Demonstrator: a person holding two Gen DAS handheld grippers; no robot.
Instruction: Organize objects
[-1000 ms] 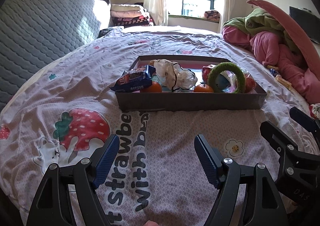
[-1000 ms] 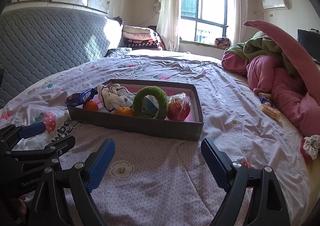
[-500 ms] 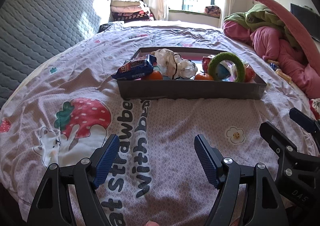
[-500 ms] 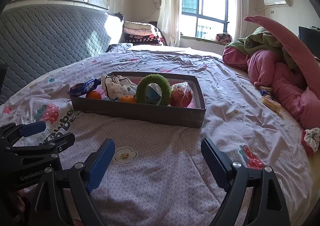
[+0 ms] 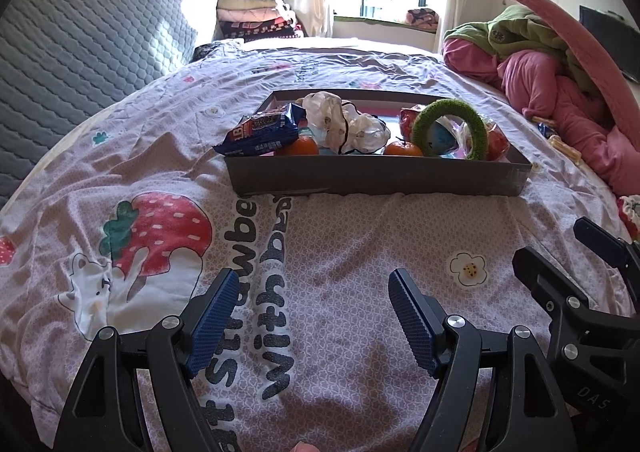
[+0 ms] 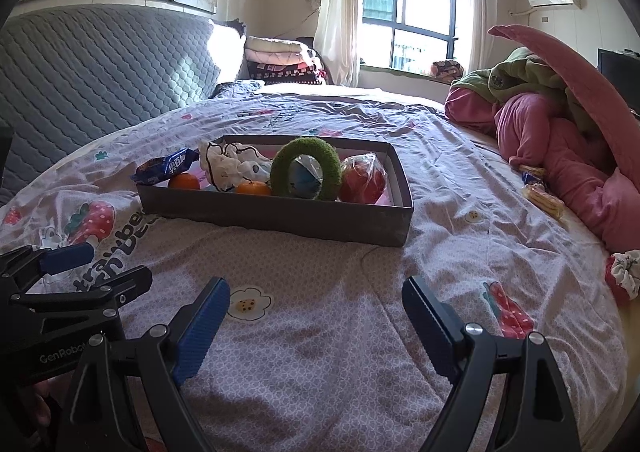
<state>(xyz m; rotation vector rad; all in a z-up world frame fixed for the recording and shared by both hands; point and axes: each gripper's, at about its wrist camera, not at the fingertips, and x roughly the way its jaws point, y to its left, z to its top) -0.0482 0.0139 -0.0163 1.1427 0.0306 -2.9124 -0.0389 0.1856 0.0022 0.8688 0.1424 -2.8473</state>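
Observation:
A shallow grey box [image 5: 376, 180] [image 6: 280, 218] sits on the bedspread, filled with objects. In it lie a blue snack packet [image 5: 262, 130] [image 6: 168, 168], two oranges [image 5: 298, 146] [image 6: 252, 188], a crumpled white cloth [image 5: 344, 122] [image 6: 226, 166], a green fuzzy ring [image 5: 450, 128] [image 6: 306, 168] and a red fruit in plastic [image 6: 364, 180]. My left gripper [image 5: 314, 316] stands open over the bedspread well short of the box, holding nothing. Beside it, my right gripper [image 6: 316, 320] is open too, with nothing between its pads.
A heap of pink and green bedding [image 6: 560, 112] fills the right side of the bed. Small wrapped snacks [image 6: 542, 200] and a red-and-white scrunchie [image 6: 622, 272] lie near it. A grey quilted headboard [image 6: 100, 72] rises on the left; folded blankets [image 6: 280, 60] sit by the window.
Both views have tilted slightly, so the box sits a little lower in the left wrist view and higher earlier. Both grippers stay open and nothing in the box moved.

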